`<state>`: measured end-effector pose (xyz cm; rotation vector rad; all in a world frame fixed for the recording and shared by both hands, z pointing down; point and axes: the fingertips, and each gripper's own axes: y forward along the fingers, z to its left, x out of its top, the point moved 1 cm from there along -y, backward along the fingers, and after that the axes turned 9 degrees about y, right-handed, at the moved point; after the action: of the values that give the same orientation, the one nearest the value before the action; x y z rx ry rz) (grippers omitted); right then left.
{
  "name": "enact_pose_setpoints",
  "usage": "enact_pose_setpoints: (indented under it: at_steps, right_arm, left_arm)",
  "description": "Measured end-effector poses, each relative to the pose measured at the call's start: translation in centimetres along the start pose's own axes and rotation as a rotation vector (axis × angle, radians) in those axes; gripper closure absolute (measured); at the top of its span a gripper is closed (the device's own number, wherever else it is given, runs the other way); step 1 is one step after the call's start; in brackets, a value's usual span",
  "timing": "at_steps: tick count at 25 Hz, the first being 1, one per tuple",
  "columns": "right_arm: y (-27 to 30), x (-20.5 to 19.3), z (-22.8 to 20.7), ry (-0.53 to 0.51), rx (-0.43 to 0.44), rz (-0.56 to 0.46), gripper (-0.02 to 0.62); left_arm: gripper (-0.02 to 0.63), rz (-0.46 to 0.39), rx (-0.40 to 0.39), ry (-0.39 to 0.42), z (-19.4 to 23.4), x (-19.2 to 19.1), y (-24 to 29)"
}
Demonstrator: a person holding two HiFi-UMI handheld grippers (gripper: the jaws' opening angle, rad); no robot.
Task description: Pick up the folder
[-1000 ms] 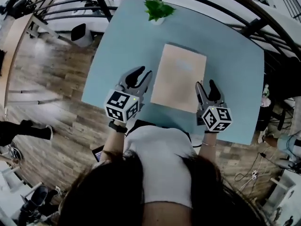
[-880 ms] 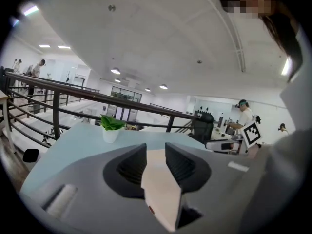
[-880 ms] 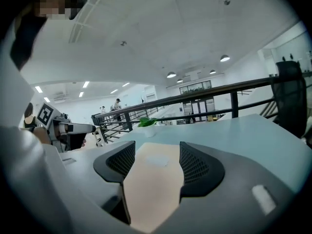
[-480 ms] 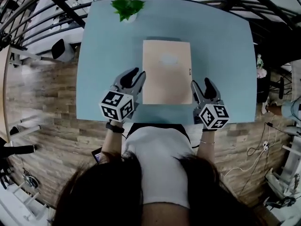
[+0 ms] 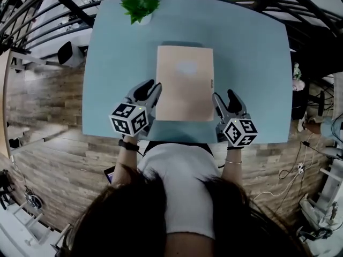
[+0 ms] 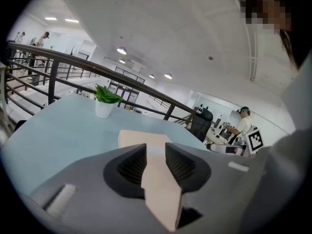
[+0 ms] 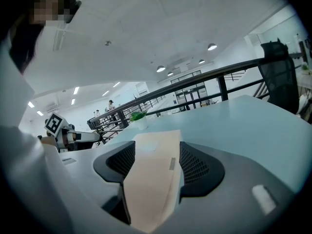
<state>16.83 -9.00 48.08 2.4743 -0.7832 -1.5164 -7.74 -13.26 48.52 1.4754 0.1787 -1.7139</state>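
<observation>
A tan folder (image 5: 185, 82) lies flat and lengthwise on the light blue table (image 5: 252, 63). My left gripper (image 5: 148, 88) sits at the folder's near left corner, its inner finger at the folder's edge. At the near right corner, my right gripper (image 5: 225, 97) stands just beside the edge. In the left gripper view the folder (image 6: 141, 138) shows through the narrow gap of the left gripper (image 6: 156, 152). The right gripper (image 7: 157, 155) stands wider, with the folder (image 7: 161, 136) lying below and between its pads. Neither grips anything.
A small potted plant (image 5: 140, 7) stands at the table's far left edge. Black railings (image 5: 64, 4) run behind the table. The table's near edge (image 5: 182, 142) is close to the person's body. A black chair (image 7: 280, 72) stands off to the right.
Both grippers have come lower and closer to the folder's near corners. The folder has not moved on the table. The jaws look as wide as before.
</observation>
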Motion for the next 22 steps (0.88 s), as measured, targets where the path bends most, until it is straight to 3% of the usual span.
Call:
enact_pose_setpoints:
  at_steps: [22]
  right_arm:
    - [2.2, -4.4, -2.1, 0.119, 0.014, 0.126, 0.337]
  left_arm:
    - [0.480, 0.098, 0.015, -0.146, 3.0, -6.4, 1.6]
